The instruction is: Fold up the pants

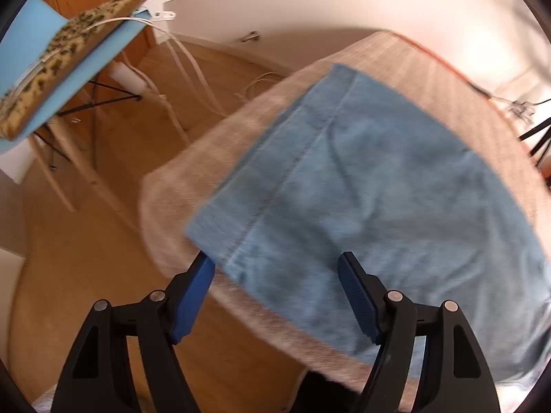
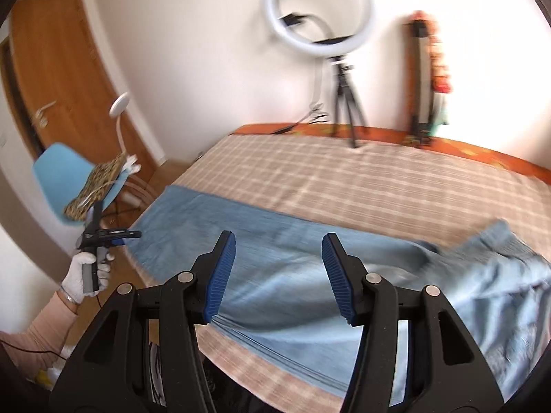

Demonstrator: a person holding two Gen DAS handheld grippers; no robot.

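Observation:
Light blue denim pants lie stretched along the near edge of a bed with a beige checked cover, the waist end bunched at the right. The left wrist view shows the leg hem at the bed's corner. My left gripper stands open just above that hem, its blue pads on either side of the cloth edge and not pressing it. A gloved hand holds the same left gripper beside the bed's left corner. My right gripper hovers open over the middle of the leg, with nothing between its fingers.
A light blue chair with a leopard-print cushion and white cables stands left of the bed on the wooden floor. A ring light on a black tripod stands at the bed's far edge by the wall. An orange door is far left.

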